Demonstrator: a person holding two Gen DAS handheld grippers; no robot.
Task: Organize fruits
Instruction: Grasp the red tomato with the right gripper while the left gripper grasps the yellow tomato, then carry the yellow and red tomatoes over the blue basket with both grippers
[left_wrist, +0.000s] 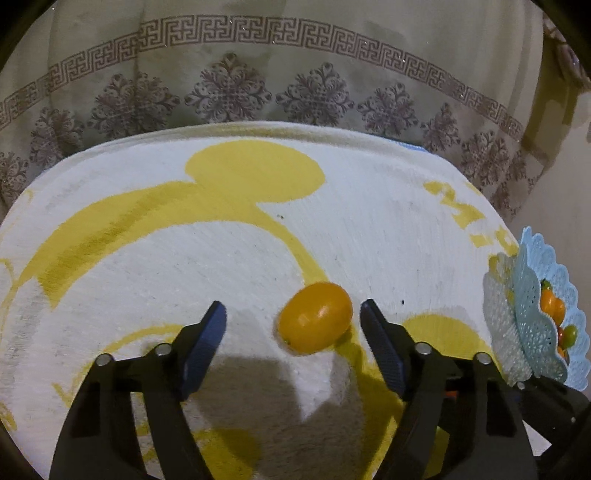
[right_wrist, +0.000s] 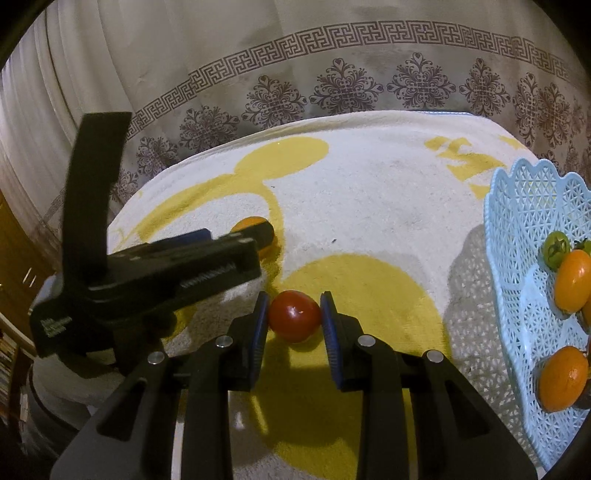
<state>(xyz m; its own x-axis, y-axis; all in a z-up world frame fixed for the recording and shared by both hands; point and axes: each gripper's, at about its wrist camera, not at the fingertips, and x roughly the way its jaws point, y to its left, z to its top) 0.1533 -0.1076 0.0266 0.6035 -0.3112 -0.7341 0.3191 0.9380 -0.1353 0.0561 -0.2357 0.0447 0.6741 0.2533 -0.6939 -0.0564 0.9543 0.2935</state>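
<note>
In the left wrist view, the left gripper (left_wrist: 291, 319) has its jaws spread apart around an orange tomato (left_wrist: 314, 317) lying on the white and yellow towel (left_wrist: 369, 221) at lower centre, neither pad touching it, while the pale blue lattice basket (left_wrist: 532, 295) holding fruit sits at the right edge. In the right wrist view, the right gripper (right_wrist: 294, 314) has its jaws clenched on a red tomato (right_wrist: 294, 316) at lower centre, with the basket (right_wrist: 517, 229) at right and the left gripper (right_wrist: 236, 236) at left over the orange tomato (right_wrist: 248, 222).
</note>
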